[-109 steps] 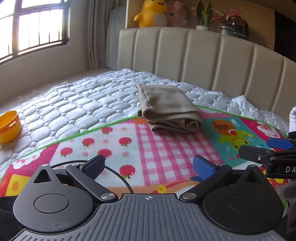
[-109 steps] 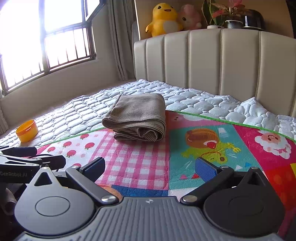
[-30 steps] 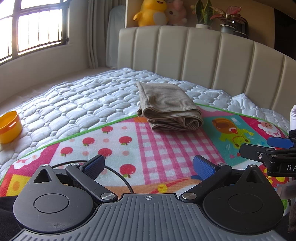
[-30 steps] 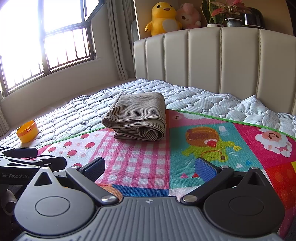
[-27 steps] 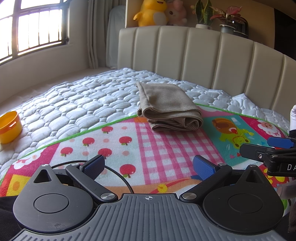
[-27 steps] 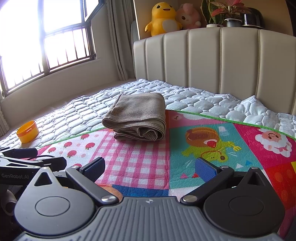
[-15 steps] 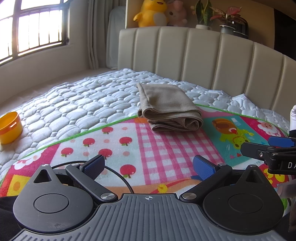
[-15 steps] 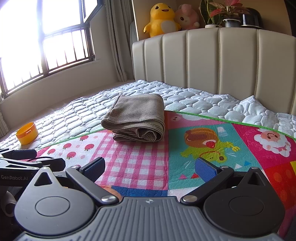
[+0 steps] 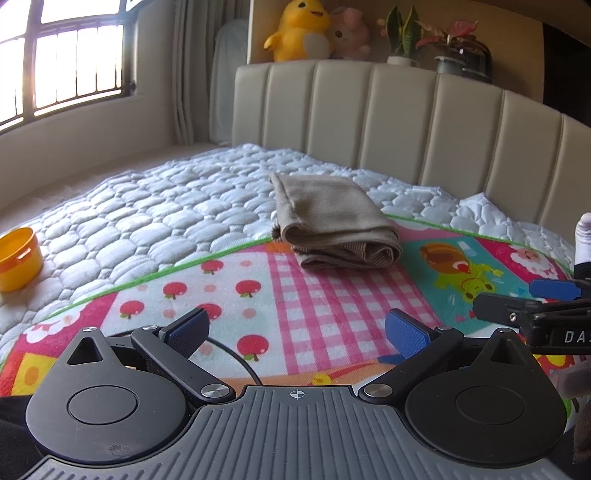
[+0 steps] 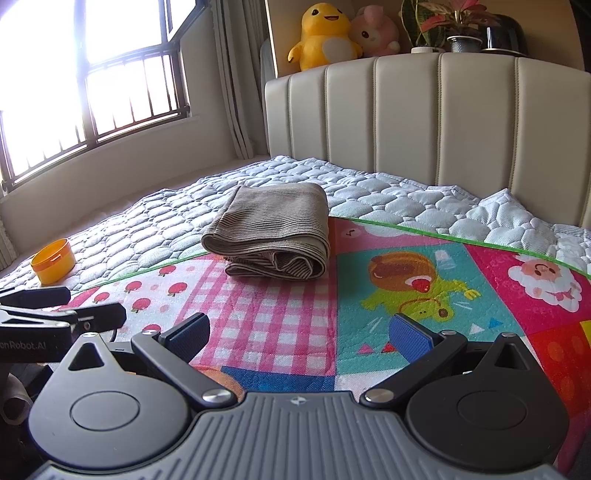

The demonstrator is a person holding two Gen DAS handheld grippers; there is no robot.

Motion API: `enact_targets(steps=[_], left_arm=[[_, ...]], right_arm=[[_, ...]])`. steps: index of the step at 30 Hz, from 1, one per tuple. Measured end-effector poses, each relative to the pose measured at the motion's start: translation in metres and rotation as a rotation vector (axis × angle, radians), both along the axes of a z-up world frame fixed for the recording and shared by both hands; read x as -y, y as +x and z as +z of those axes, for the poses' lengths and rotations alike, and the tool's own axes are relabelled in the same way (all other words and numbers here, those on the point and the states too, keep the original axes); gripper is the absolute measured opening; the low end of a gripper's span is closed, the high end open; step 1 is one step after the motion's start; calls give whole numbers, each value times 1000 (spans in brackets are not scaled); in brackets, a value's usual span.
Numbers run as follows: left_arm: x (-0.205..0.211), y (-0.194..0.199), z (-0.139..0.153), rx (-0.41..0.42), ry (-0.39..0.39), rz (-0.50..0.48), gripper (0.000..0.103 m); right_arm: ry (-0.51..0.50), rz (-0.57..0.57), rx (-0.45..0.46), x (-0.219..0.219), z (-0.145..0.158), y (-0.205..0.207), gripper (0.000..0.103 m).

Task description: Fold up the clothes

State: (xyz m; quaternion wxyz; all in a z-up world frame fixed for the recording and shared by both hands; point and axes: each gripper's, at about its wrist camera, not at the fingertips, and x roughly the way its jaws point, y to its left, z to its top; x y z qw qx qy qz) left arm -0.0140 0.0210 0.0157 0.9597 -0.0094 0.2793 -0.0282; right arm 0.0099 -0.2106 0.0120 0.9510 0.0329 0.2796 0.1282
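Observation:
A folded beige ribbed garment [image 9: 332, 221] lies on the bed, half on the white quilt and half on the colourful play mat; it also shows in the right wrist view [image 10: 271, 230]. My left gripper [image 9: 295, 330] is open and empty, low over the near part of the mat, well short of the garment. My right gripper [image 10: 299, 334] is open and empty, also near the mat's front. Each gripper shows at the edge of the other's view: the right one [image 9: 532, 306] and the left one [image 10: 62, 310].
An orange plastic cup [image 9: 16, 258] stands on the white quilt [image 9: 166, 206] at the left. The padded headboard [image 9: 406, 122] rises behind the garment, with plush toys [image 9: 299, 31] and potted plants on the shelf above. A black cable [image 9: 236, 358] lies on the play mat [image 9: 314, 302].
Almost nothing has moved; both grippers stay open and low over the mat. The right wrist view has drifted slightly, and the garment lies as before.

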Motion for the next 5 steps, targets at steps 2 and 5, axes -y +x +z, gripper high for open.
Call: enact_targets(steps=[2, 5], left_arm=[[-3, 0, 3, 16, -6, 11, 103], [-13, 4, 7, 29, -37, 52, 103]], right_arm=[[-10, 23, -11, -2, -1, 3, 103], [-51, 103, -39, -13, -7, 10, 103]])
